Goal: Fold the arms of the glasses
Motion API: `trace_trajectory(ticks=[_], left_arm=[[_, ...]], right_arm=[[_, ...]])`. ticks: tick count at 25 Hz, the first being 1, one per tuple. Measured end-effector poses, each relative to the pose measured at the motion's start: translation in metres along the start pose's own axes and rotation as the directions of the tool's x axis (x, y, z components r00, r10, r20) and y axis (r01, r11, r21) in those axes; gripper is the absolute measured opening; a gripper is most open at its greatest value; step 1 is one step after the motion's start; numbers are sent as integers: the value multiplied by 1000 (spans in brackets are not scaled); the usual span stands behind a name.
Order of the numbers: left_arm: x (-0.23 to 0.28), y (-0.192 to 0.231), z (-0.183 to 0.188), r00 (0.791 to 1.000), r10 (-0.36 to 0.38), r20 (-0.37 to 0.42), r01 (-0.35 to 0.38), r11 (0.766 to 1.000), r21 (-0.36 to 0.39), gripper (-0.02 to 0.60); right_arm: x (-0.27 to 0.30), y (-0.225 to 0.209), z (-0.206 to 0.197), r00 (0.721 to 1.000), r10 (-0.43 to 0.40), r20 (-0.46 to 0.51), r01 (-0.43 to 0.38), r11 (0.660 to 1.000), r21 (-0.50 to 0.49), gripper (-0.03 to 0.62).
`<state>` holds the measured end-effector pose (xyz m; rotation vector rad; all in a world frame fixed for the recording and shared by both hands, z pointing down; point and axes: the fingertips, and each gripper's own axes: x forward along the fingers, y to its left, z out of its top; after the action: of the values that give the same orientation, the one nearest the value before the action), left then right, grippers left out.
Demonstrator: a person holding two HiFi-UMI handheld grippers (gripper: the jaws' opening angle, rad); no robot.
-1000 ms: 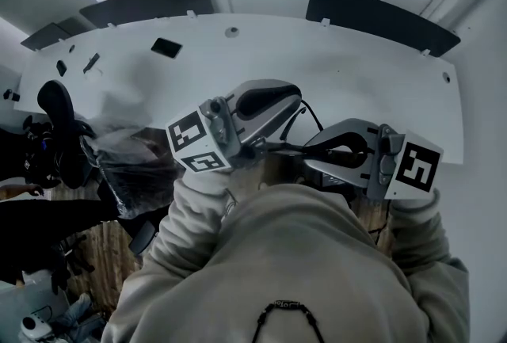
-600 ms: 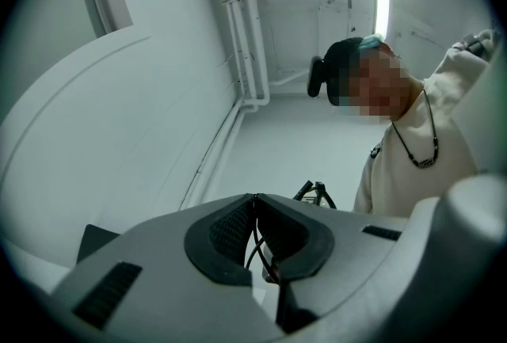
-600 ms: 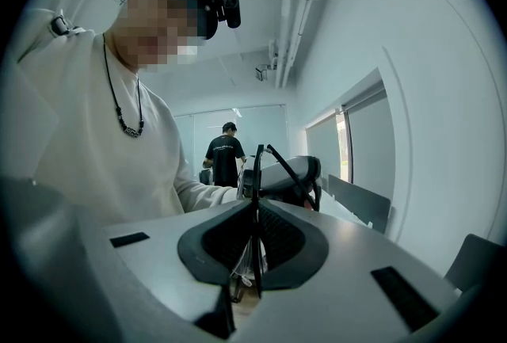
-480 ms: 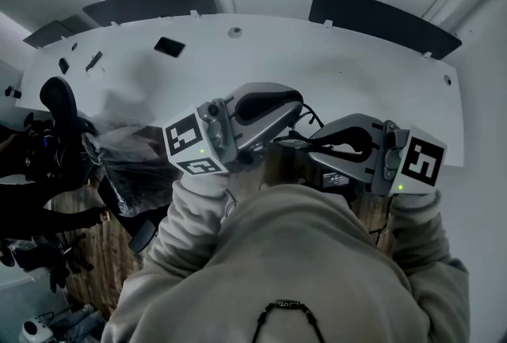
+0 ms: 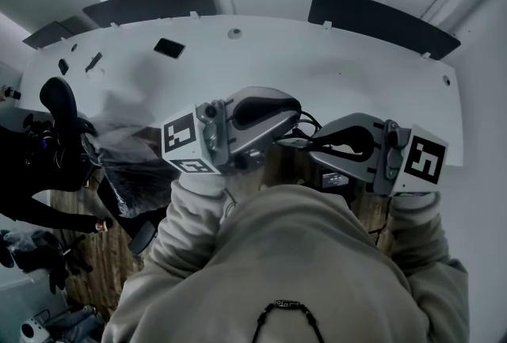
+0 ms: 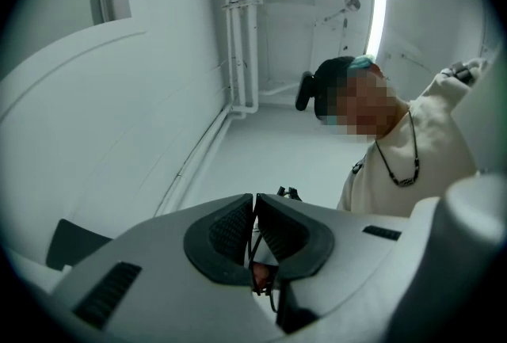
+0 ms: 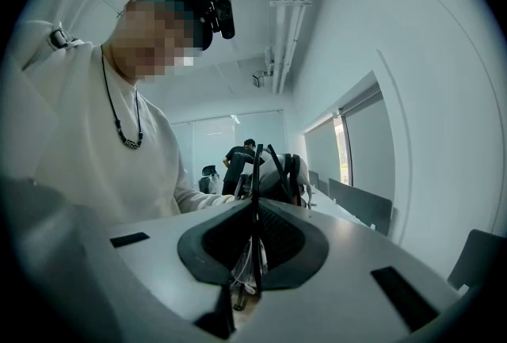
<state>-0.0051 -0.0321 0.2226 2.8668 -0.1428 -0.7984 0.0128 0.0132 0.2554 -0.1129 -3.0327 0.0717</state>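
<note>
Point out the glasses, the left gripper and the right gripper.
glasses (image 7: 255, 171): right gripper view, on its thin dark frame above the jaws.
left gripper (image 6: 253, 199): left gripper view, between its fingertips, shut on the glasses.
right gripper (image 7: 255, 211): right gripper view, between its fingertips, shut on the glasses.

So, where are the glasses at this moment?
In the head view the glasses are at the centre, clamped between the left gripper and the right gripper, just before the person's chest.

head view steeply down, both gripper views close over jaws, sharing the person (image 6: 412, 167)
</note>
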Motion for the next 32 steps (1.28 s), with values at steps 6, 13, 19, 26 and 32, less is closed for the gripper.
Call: trace_trajectory(ticks=[6,13,19,26,32], left_arm=[[-1,-11,5,992,-119,51,122,990,-69,20],[-3,-27,7,973,-219,75,225,970,-91,20],[-4,-34,7,961,-262,94,272,953,-133,20],[-1,5,-14,999,-40,20,42,994,-102,29],[-2,26,-23,993,118,-30,-118,993,-15,108]], right_arm=[[2,5,3,999,33,3,-33,999,-18,40],[5,14,4,998,63,2,-63,997,-44,40],[6,20,4,997,71,-12,-72,996,-57,40],[-4,1,-13,997,-13,-77,8,998,-68,40],[-13,-9,-24,992,-67,-111,56,994,-96,40]])
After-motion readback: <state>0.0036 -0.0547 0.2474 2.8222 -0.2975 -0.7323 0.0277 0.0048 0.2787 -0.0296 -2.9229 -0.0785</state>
